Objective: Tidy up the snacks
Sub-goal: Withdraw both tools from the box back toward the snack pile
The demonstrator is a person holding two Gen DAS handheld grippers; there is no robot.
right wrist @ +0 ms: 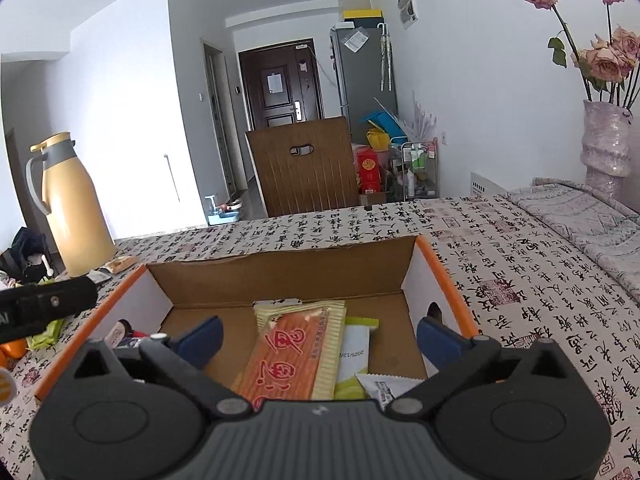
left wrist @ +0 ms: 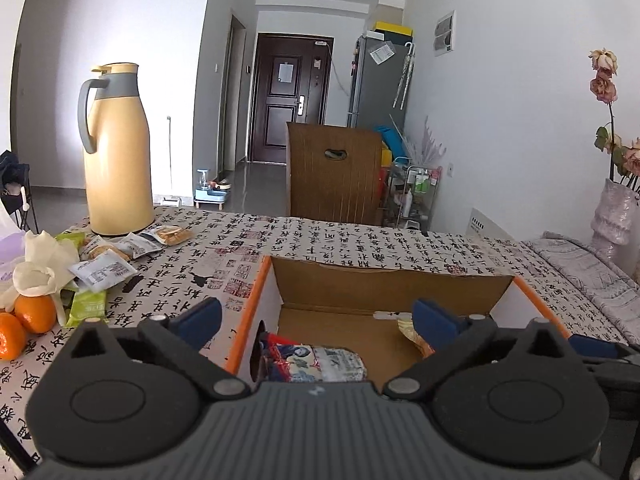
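An open cardboard box with an orange rim (left wrist: 256,292) (right wrist: 440,276) stands on the calligraphy-print tablecloth. My left gripper (left wrist: 316,318) is open and straddles the box's left wall, one finger outside and one inside. Below it, on the box floor, lies a red, blue and white snack packet (left wrist: 320,364), untouched. My right gripper (right wrist: 318,338) is open above the box's right half. Under it lie an orange-red packet (right wrist: 288,356) on a cream one, a green-and-white packet (right wrist: 354,356) and a white packet (right wrist: 384,388). Loose snack packets (left wrist: 108,268) lie on the table at the left.
A tall yellow thermos jug (left wrist: 116,152) stands at the far left, with oranges (left wrist: 34,314) and green packets (left wrist: 86,306) nearer. A vase of dried roses (right wrist: 604,148) stands at the far right on a folded cloth. A wooden chair back (left wrist: 334,172) rises behind the table.
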